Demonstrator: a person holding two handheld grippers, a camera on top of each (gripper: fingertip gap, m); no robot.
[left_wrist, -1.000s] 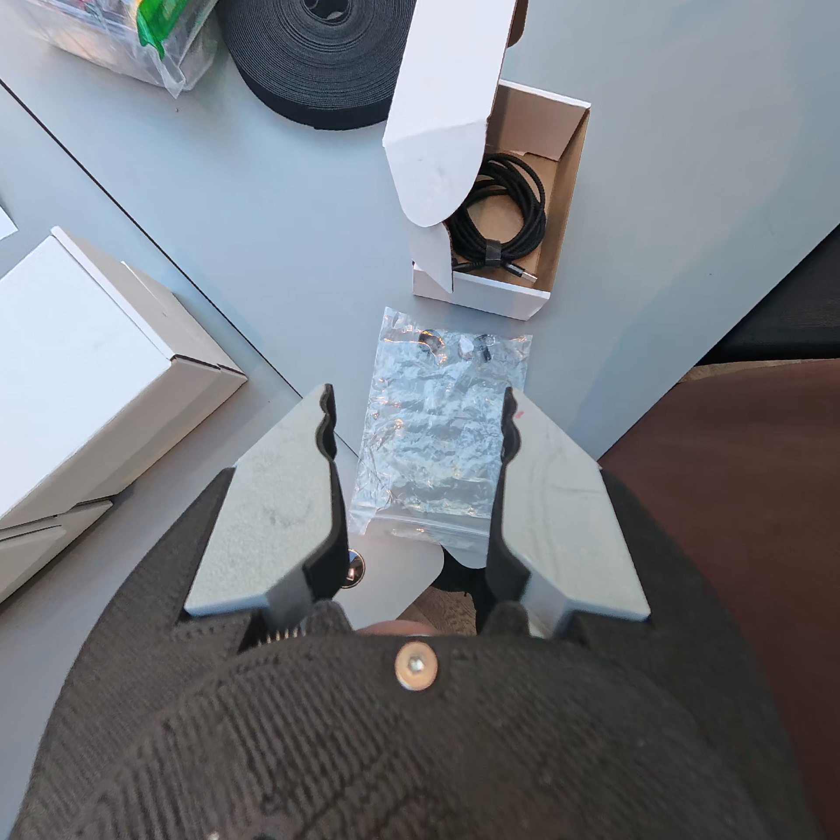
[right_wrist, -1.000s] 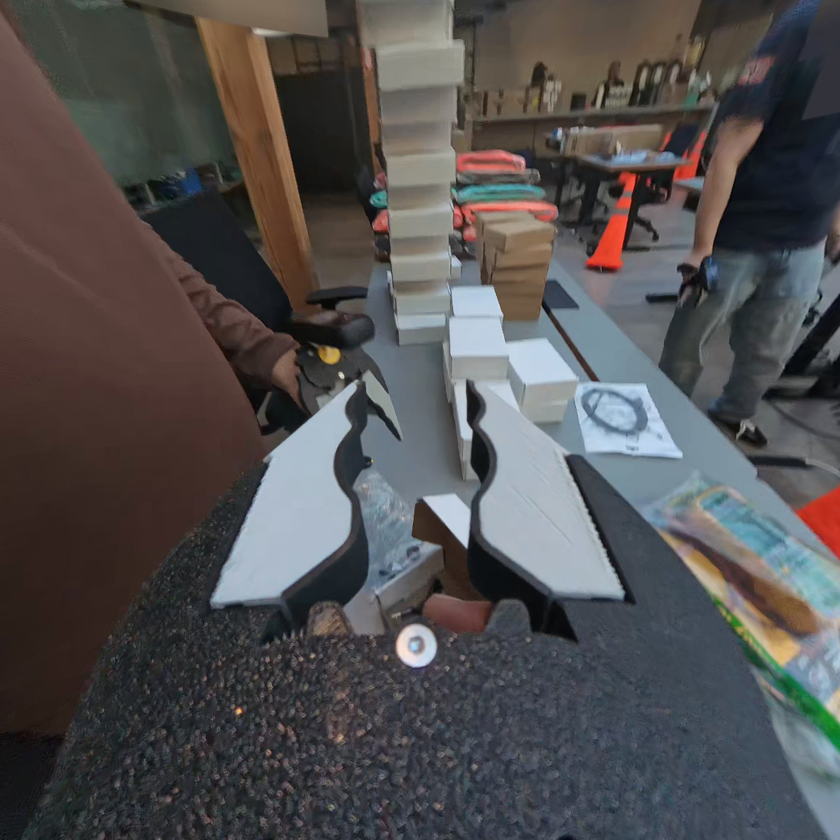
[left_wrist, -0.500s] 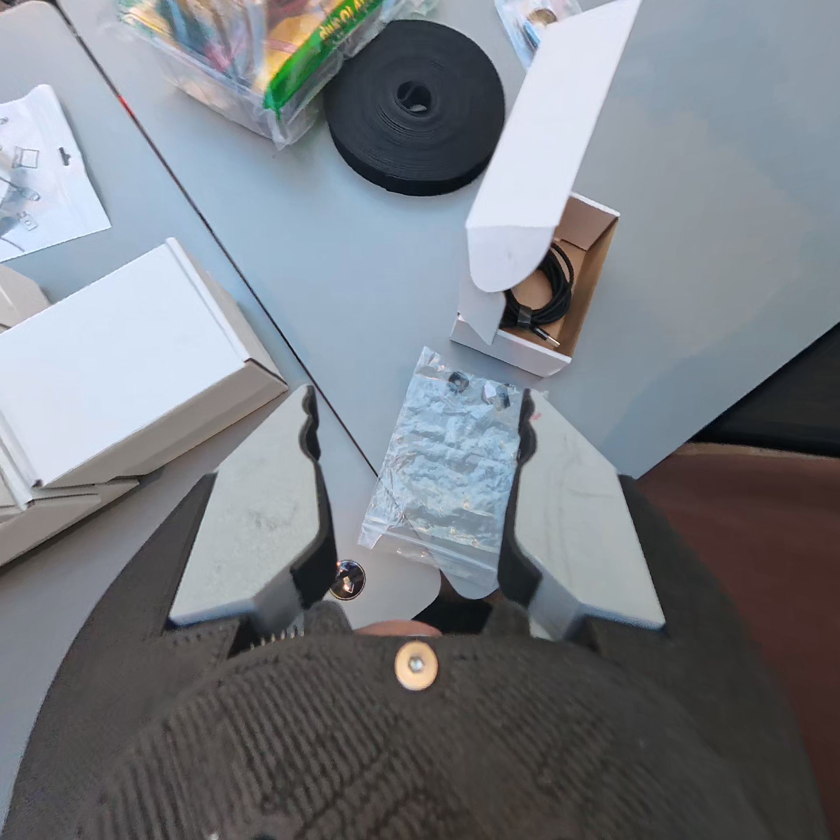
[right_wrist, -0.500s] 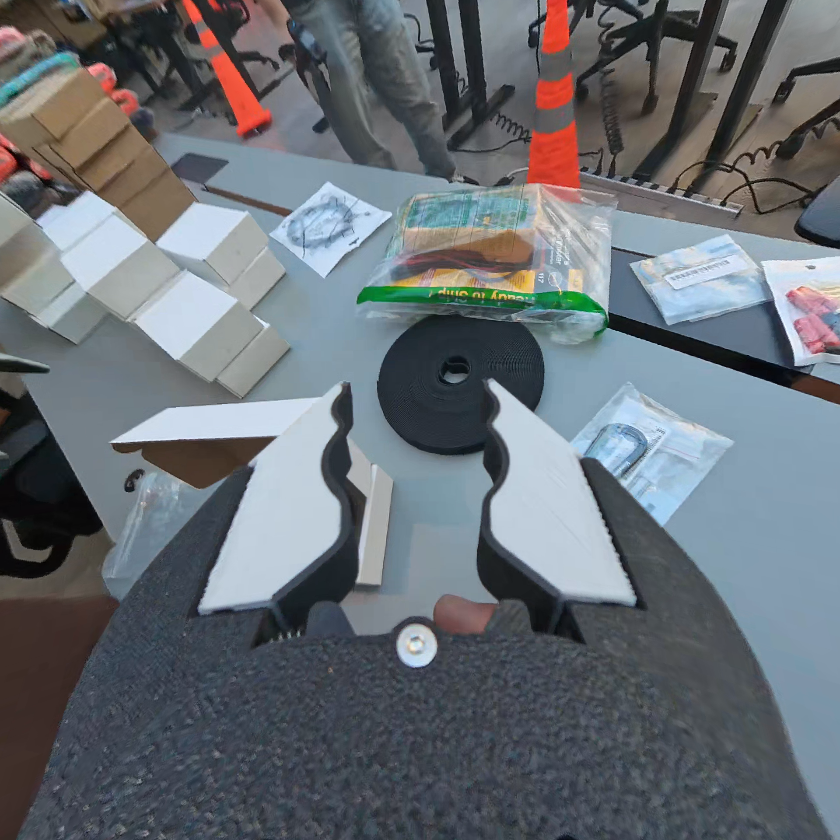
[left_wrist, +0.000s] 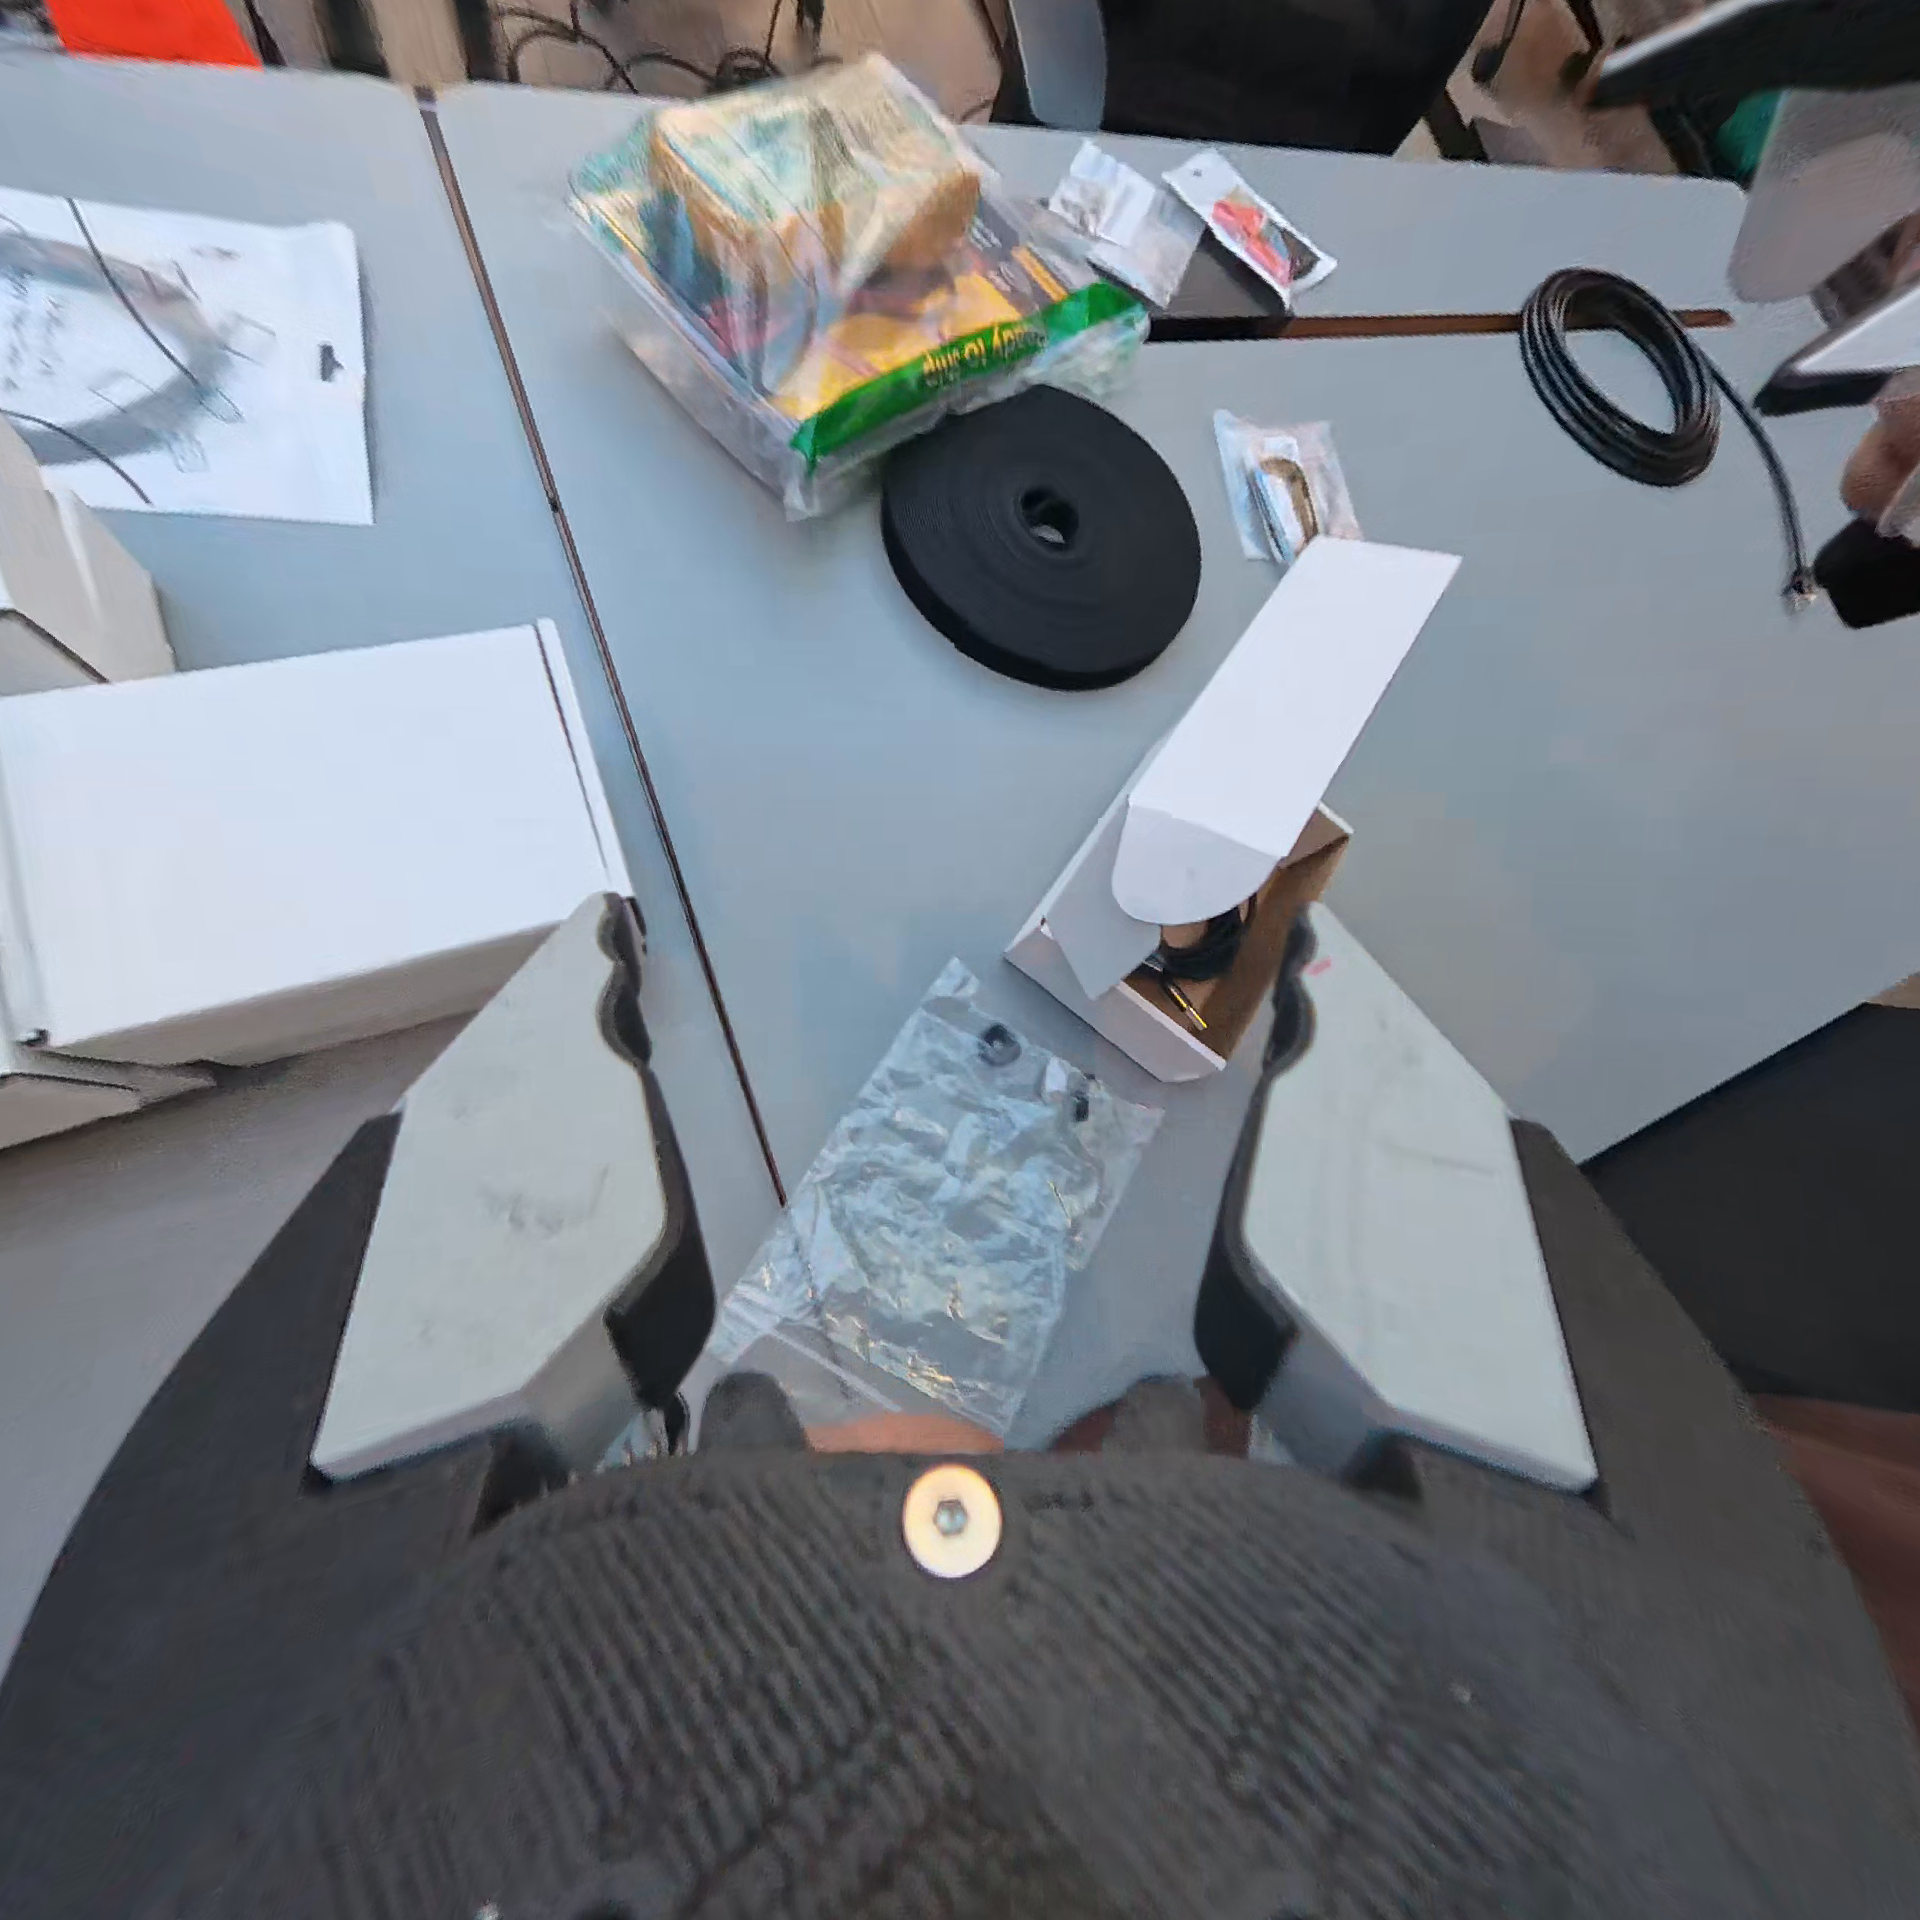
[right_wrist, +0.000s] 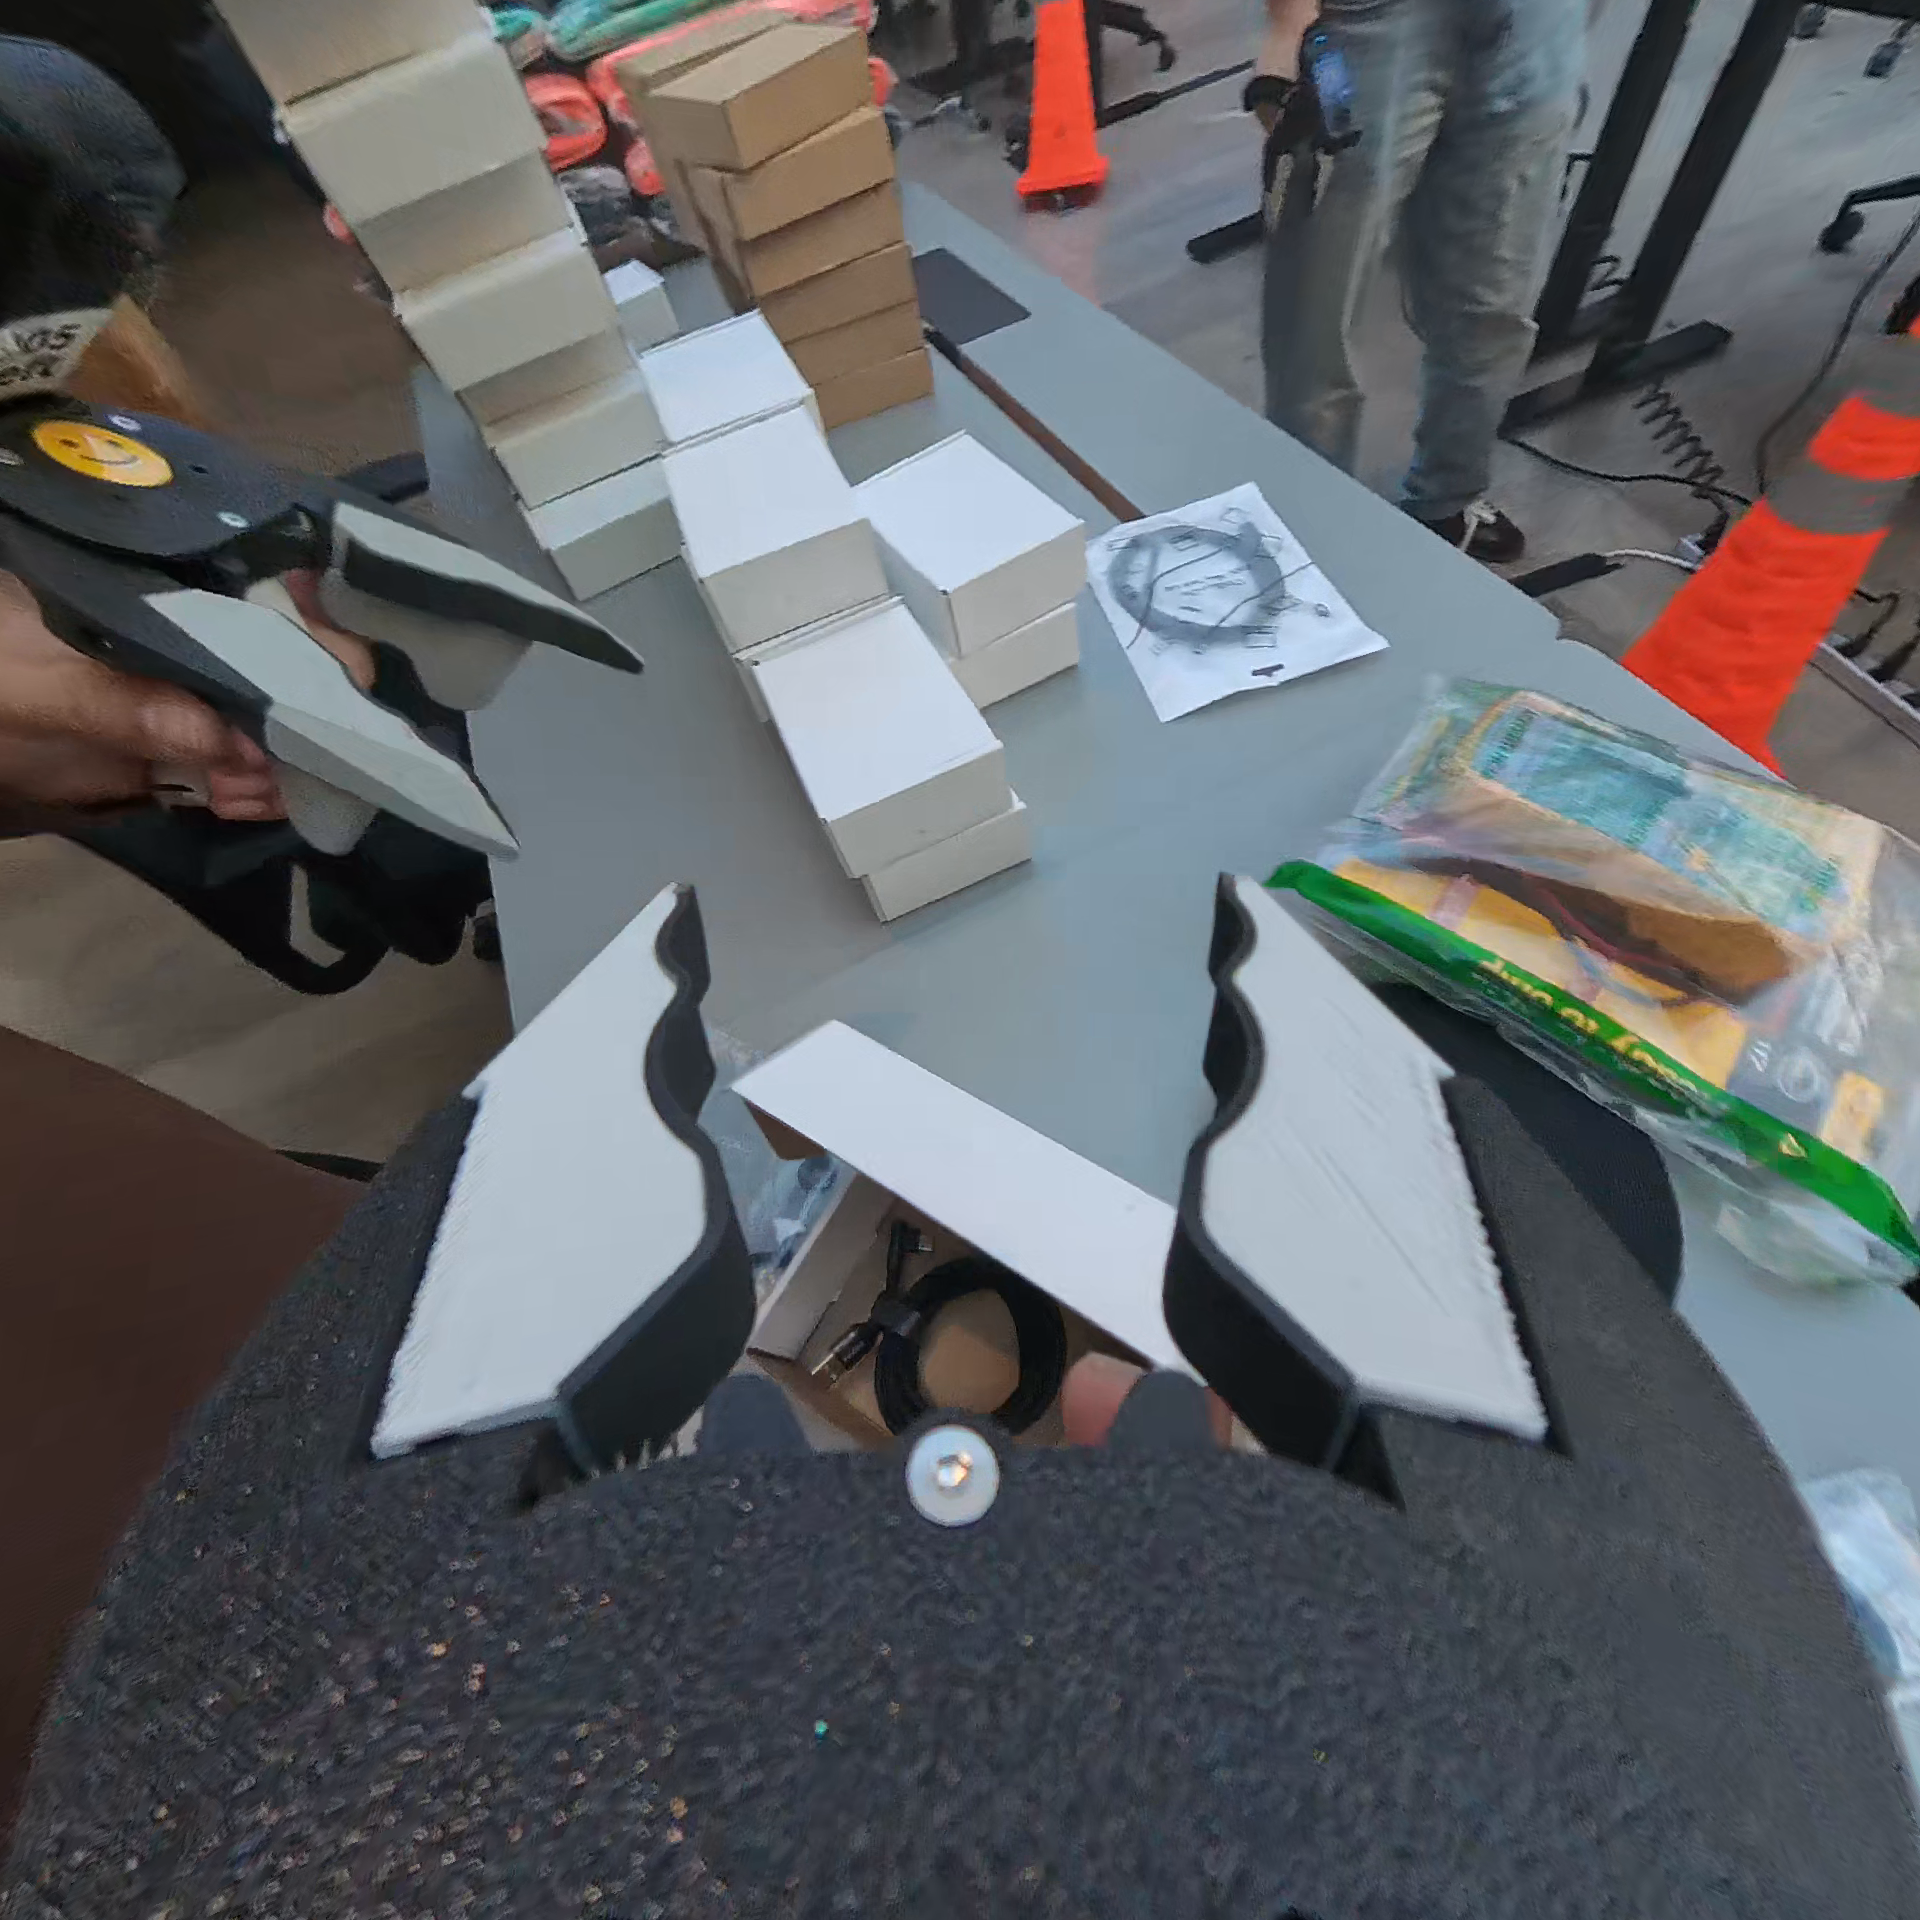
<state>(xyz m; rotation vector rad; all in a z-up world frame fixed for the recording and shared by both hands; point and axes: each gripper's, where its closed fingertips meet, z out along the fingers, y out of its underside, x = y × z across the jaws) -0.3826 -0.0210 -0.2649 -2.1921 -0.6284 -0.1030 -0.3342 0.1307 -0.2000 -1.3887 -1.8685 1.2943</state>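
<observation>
My left gripper (left_wrist: 956, 925) is open wide and empty, above a crumpled clear zip bag (left_wrist: 935, 1216) that lies flat on the grey table (left_wrist: 831, 790). Just right of the bag stands a small open white box (left_wrist: 1174, 997) with its lid (left_wrist: 1278, 727) raised. My right gripper (right_wrist: 956, 902) is open wide and empty, right over that box; its lid (right_wrist: 966, 1164) and the coiled black cable (right_wrist: 977, 1351) inside lie between the fingers. The left gripper (right_wrist: 571, 756) also shows at the left of the right wrist view, held in a hand.
A black strap roll (left_wrist: 1039, 540), a green-edged bag of goods (left_wrist: 852, 281), small packets (left_wrist: 1288, 488) and a loose coiled cable (left_wrist: 1616, 390) lie farther back. White boxes (right_wrist: 873, 727) and brown boxes (right_wrist: 800, 208) are stacked on the table. A person (right_wrist: 1403, 260) stands beyond.
Both grippers have opened wider. The left one has drawn back from the zip bag, showing more table. The right one has swung from the black roll to over the open box.
</observation>
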